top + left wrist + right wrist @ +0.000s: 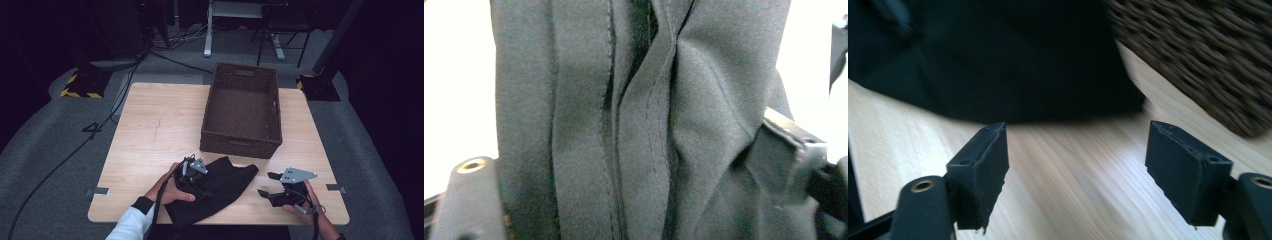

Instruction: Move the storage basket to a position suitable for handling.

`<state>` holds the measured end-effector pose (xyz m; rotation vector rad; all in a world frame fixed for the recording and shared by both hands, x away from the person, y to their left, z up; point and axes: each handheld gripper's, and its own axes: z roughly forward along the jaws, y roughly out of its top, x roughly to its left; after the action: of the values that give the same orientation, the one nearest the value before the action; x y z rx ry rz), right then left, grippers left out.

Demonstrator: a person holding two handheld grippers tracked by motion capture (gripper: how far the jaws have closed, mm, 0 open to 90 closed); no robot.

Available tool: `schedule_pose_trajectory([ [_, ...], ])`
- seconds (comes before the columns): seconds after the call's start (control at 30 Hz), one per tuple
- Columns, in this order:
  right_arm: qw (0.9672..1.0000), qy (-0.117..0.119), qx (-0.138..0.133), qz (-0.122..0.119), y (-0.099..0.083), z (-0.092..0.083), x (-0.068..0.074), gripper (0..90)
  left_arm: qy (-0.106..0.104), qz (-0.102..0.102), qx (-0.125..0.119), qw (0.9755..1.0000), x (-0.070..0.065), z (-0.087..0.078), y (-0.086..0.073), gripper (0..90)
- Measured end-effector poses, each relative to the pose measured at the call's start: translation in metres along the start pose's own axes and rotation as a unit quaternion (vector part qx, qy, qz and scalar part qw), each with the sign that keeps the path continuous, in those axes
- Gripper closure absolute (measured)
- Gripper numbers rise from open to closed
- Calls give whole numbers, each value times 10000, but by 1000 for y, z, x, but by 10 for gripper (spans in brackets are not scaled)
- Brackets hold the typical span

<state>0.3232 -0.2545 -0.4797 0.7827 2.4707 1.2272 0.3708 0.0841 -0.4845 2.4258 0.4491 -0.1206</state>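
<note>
Left hand-held gripper (196, 172) sits on top of the black garment (220, 190) near the front edge of the worktop (160, 125), gripped by the person's left hand (172, 190). In the left gripper view the folded, seamed cloth (639, 125) lies between its two jaws and hides most of them; whether the pads actually press on the fabric cannot be told.

By size, the light wooden worktop comes first, standing on a grey carpeted floor (50, 135). Next is the dark woven basket (243, 110), rectangular with handle slots, set on the far right part of the worktop, its near wall just beyond the garment. In the right gripper view a corner of the basket (1208, 55) shows at upper right.

The garment is a crumpled dark heap lying flat on the worktop at its front middle, one lobe reaching toward the basket and its near edge at the worktop's front rim.

The right hand-held gripper (272, 187), held in the right hand (305, 202), is just right of the garment and apart from it. Its jaws are spread with only bare wood between them, and the garment's edge (1013, 65) lies a little ahead of the pads (983, 165).
</note>
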Motion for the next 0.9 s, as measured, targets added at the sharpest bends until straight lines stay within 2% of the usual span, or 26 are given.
schedule_pose_trajectory([
  [0.13, 9998, -35, -116, -170, 8, 11, 8, 274, -250, 347, 54, 9991, 2, 11, 15, 237],
  [0.27, 9993, 13, -179, -332, 17, 23, 8, 266, -476, 620, 81, 9969, 3, 22, 30, 243],
  [0.37, 9987, 91, -213, -452, 24, 28, 6, 217, -566, 655, 90, 9962, 4, 29, 38, 239],
  [0.47, 9985, 143, -96, -519, 32, 33, -2, 142, -649, 700, 67, 9954, 6, 34, 44, 211],
  [0.5, 9985, 143, -96, -519, 32, 33, -2, 142, -644, 680, 64, 9956, 7, 35, 45, 211],
  [0.6, 9979, 377, 108, -512, 36, 39, -13, 86, -492, 656, 36, 9966, 7, 35, 46, 143],
  [0.63, 9974, 534, 151, -462, 37, 43, -18, 86, -418, 632, 36, 9971, 6, 34, 46, 127],
  [0.67, 9965, 704, 209, -390, 37, 47, -23, 105, -346, 623, 11, 9975, 6, 32, 46, 110],
  [0.7, 9942, 1004, 308, -240, 36, 55, -31, 183, -206, 528, -79, 9984, 6, 27, 43, 96],
  [0.77, 9935, 1054, 389, -192, 35, 57, -33, 189, -124, 501, -168, 9985, 6, 23, 42, 101],
  [0.8, 9933, 1038, 490, -156, 35, 61, -35, 189, -73, 389, -315, 9987, 5, 15, 38, 101],
  [0.83, 9935, 1023, 503, -58, 35, 62, -36, 190, 20, 374, -412, 9984, 3, 6, 33, 144],
  [0.87, 9943, 897, 575, 36, 36, 64, -37, 146, 119, 393, -450, 9981, 0, 0, 30, 165],
  [0.9, 9943, 897, 575, 36, 36, 64, -37, 146, 312, 405, -475, 9976, -5, -8, 25, 165],
])
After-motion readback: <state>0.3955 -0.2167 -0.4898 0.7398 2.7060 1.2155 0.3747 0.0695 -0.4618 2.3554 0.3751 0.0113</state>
